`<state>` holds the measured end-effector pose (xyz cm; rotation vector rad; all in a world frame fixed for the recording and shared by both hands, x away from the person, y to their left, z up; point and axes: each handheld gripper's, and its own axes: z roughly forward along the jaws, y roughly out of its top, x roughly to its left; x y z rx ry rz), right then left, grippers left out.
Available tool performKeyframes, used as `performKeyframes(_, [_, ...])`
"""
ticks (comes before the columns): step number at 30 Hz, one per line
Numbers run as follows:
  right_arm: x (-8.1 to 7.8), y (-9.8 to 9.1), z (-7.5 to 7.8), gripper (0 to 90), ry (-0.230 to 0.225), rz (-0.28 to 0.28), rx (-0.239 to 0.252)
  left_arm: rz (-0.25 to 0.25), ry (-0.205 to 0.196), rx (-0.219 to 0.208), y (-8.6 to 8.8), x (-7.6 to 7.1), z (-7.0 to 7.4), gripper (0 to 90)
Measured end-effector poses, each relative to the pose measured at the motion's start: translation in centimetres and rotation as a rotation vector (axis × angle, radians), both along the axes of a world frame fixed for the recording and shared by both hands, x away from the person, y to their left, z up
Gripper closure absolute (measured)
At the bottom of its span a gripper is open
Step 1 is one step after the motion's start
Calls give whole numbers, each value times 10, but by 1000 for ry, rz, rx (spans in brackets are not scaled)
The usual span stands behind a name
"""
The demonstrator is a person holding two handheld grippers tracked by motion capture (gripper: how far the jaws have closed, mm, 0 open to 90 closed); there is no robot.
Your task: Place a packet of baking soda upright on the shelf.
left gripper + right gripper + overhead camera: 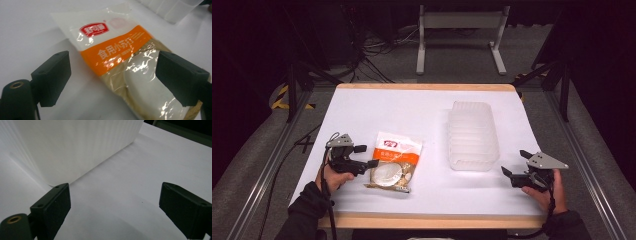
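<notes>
One translucent bin (pixel 473 135) (empty) beside packet (pixel 393 161).

the left black two-jaw tool (pixel 366 156) hovers low near the desk's (pixel 362 107) near-left corner, jaws spread wide. the right black tool (pixel 515 165) sits near the near-right corner, jaws apart, aimed inward.

My left gripper view: packet (pixel 120 62) near end cut off by bottom edge, my right-hand pad covers its corner. Small print under orange band too blurred to read. My right gripper view: tub (pixel 75 147) cropped by top edge, rim unseen.
</notes>
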<state>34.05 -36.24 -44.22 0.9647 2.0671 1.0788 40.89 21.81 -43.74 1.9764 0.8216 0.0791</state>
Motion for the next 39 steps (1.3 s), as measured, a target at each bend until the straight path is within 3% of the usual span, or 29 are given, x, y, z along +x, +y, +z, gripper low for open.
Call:
performKeyframes(1, [0,0,0,110,0,0,0,0,0,0,0,0,0,156])
performKeyframes(4, [0,0,0,109,-1,0,-1,-19,54,12,-14,7,-1,160])
performKeyframes(5, [0,0,0,109,-1,0,0,-6,60,24,-17,8,-2,168])
performKeyframes(6, [0,0,0,109,-1,0,0,-8,93,13,-22,11,-3,174])
performKeyframes(10, [0,0,0,109,-2,2,2,17,125,24,-28,15,-4,181])
performKeyframes(13, [0,-1,0,109,-4,3,6,72,95,39,-25,13,-1,174])
performKeyframes(15, [-1,-1,0,108,-6,4,8,100,101,44,-19,13,-2,139])
performKeyframes(18, [0,-1,0,108,-5,6,6,104,129,44,-14,14,-7,131])
performKeyframes(25, [0,0,0,107,-1,7,3,22,174,46,-27,14,-14,140])
performKeyframes(33, [0,0,0,108,3,7,2,-9,207,-22,-29,18,-17,211])
performKeyframes(39, [0,0,0,107,5,5,-3,-13,210,-73,-31,33,-14,289])
